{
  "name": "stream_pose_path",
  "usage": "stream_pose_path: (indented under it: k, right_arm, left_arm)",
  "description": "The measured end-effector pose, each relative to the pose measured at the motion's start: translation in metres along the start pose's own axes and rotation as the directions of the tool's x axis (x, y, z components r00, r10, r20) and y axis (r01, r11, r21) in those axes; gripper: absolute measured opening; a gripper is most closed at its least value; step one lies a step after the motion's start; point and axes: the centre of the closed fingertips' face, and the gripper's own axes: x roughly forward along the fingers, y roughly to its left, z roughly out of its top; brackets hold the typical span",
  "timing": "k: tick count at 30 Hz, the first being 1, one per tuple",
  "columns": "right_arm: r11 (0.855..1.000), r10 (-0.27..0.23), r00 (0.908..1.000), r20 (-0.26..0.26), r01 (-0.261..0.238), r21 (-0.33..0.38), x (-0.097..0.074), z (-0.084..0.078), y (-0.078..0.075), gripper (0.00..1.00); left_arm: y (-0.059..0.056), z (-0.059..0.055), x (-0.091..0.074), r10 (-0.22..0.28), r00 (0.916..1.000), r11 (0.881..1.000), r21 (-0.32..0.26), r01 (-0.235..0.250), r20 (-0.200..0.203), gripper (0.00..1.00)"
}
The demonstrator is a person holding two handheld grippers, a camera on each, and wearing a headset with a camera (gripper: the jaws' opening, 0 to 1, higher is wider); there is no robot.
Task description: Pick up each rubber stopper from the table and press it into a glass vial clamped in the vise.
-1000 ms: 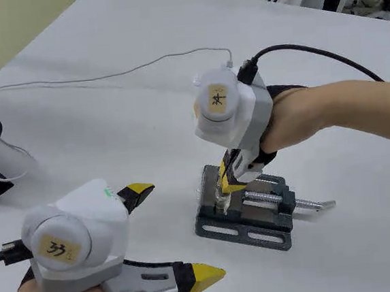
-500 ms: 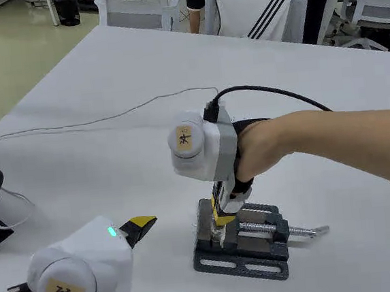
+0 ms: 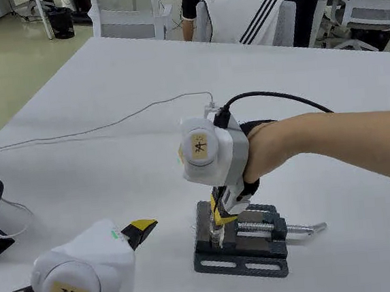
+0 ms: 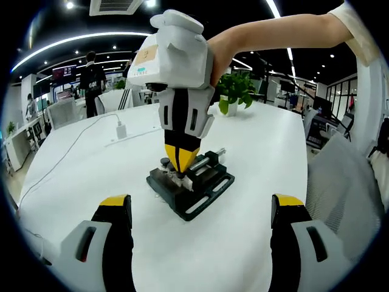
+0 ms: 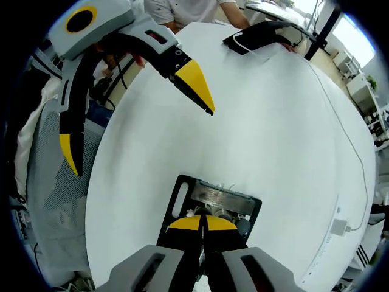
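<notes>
At the lower left of the head view the left gripper [image 3: 176,264] hovers wide open and empty, held clear of the work, I judge. Just beyond, at lower centre, the right gripper [image 3: 218,220] points straight down, jaws closed tip to tip over the mouth of the glass vial [image 3: 218,238] clamped in the vise [image 3: 252,250], likely pressing a stopper home; the stopper itself is hidden. Nothing blocks it. Farther up, a white cable [image 3: 111,119] trails across the table [image 3: 326,86], well apart
</notes>
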Motion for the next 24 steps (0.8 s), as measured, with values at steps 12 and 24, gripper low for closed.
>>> stream_pose_path:
  k: [12, 24]
  right_arm:
    - [0.991, -0.051, 0.9747, 0.218, 0.022, 0.131, -0.015, 0.002, 0.011, 0.12]
    - [0.925, -0.254, 0.8924, 0.373, 0.111, 0.364, -0.020, -0.028, 0.028, 0.60]
  left_arm:
    - [0.002, -0.005, -0.005, 0.010, 0.9999, 1.000, 0.000, -0.010, -0.009, 0.94]
    - [0.006, -0.007, -0.006, 0.004, 0.9999, 1.000, 0.001, -0.004, -0.011, 0.95]
